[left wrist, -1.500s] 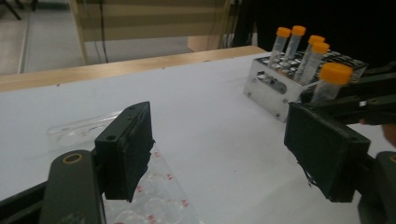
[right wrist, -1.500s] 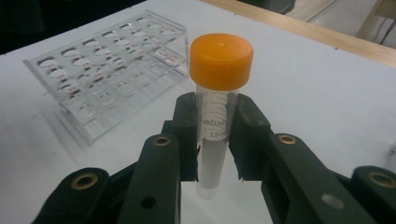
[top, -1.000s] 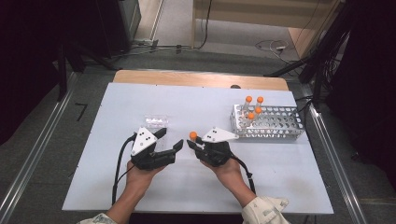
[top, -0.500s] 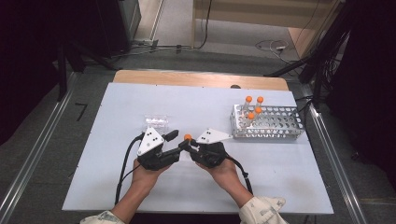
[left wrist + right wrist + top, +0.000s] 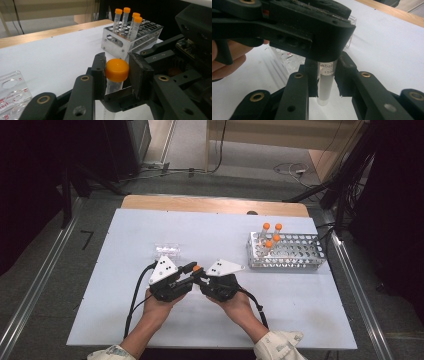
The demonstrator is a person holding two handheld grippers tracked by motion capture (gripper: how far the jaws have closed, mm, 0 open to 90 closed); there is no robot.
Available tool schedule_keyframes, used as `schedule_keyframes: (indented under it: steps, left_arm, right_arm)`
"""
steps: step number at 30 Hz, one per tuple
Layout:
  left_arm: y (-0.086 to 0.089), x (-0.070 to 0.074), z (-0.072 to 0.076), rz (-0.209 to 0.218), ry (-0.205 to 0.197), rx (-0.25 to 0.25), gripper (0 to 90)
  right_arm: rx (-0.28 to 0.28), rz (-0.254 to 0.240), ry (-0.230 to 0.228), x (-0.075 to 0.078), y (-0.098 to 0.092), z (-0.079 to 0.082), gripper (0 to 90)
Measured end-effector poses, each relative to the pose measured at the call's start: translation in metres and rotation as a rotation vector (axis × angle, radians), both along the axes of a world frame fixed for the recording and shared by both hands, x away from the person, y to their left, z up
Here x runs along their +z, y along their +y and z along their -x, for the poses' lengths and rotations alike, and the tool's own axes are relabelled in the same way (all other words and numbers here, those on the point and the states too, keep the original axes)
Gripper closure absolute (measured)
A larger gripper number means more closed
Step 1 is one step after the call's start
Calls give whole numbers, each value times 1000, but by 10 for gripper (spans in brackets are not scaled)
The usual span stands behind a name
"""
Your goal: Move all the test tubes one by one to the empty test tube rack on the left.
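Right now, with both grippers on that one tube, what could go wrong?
The left gripper clamps the orange cap while the right gripper holds the clear tube. Twisting off-axis could slip the smooth tube. Once loose, the cap could drop onto the table.

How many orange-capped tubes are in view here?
5. Four stand in the metal rack. One tube is held between both tongs. None appears hidden.

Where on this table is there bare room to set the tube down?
Free: the white tabletop left of the left gripper, and in front of the metal tube rack. Crowded: the middle, where both grippers meet on the orange-capped clear tube, beside the clear plastic tray.
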State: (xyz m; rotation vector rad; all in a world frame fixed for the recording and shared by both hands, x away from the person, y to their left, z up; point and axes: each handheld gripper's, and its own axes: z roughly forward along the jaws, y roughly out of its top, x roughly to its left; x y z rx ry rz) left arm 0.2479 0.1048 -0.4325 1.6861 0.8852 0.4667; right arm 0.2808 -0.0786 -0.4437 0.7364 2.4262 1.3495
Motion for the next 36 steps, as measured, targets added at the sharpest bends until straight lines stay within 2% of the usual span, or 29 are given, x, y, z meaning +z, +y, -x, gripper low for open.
schedule_keyframes:
  steps: [8, 12, 14, 15, 23, 26, 36]
  left_arm:
    - [1, 0, -1, 7, 4, -3, 703]
    - [4, 4, -2, 19, 0, 2, 704]
    - [5, 7, -2, 17, -8, 5, 704]
    - [5, 7, -2, 17, -8, 5, 704]
    - [13, 18, -6, 13, -28, 38, 703]
    - [17, 22, -8, 16, -35, 46, 703]
    - [28, 32, -16, -2, -29, 77, 703]
  right_arm:
    - [-1, -9, 13, 1, -1, 0, 702]
    - [18, -27, 36, 1, -3, -3, 460]
    - [1, -9, 33, 1, -3, -3, 313]
    - [-6, 1, 34, 0, -3, -4, 275]
    - [-55, 9, 40, -7, -19, -10, 195]
    - [-72, -8, 47, -8, -28, -9, 178]
    - [-120, -14, 42, -9, -46, -12, 173]
